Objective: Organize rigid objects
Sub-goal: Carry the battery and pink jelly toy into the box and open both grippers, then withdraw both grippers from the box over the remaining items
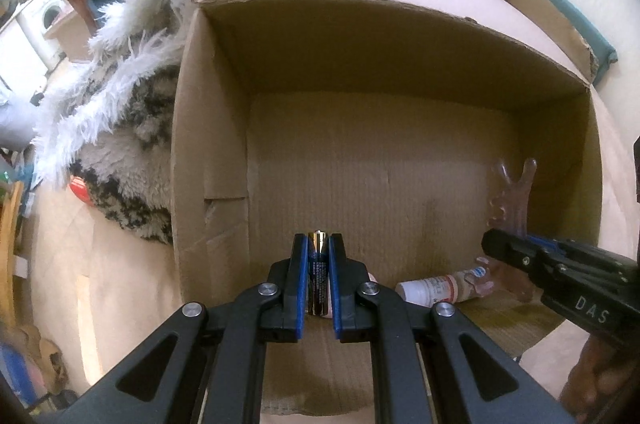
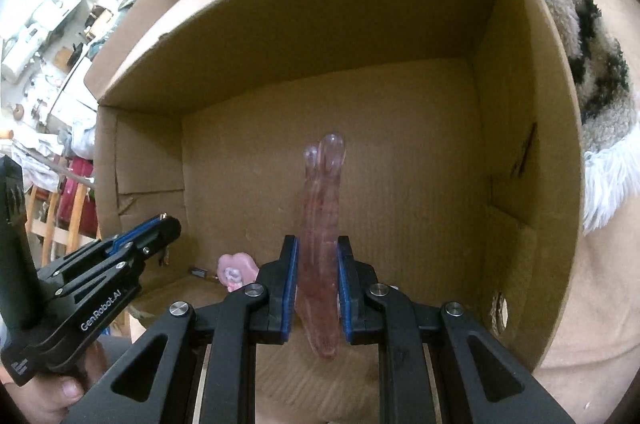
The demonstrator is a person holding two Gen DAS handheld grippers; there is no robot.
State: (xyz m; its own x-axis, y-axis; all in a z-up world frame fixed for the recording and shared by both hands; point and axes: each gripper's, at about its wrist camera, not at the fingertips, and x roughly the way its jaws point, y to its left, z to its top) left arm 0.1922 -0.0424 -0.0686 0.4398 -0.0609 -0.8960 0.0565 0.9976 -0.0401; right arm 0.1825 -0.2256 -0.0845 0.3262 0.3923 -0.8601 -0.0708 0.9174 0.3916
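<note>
My left gripper (image 1: pixel 318 244) is shut on a black and gold battery (image 1: pixel 318 278), held upright over the near part of an open cardboard box (image 1: pixel 360 163). My right gripper (image 2: pixel 318 248) is shut on a translucent pink plastic piece with two rounded prongs (image 2: pixel 322 224), also inside the box (image 2: pixel 400 163). In the left wrist view the right gripper (image 1: pixel 496 244) and the pink piece (image 1: pixel 512 195) show at the right. In the right wrist view the left gripper (image 2: pixel 164 228) shows at the left. A white bottle (image 1: pixel 436 290) lies on the box floor.
A pink lump (image 2: pixel 236 270) and a small dark item (image 2: pixel 200 272) lie on the box floor near its front edge. A shaggy white and black rug (image 1: pixel 132 127) lies left of the box. Room clutter and a wooden chair (image 2: pixel 52 220) stand beyond.
</note>
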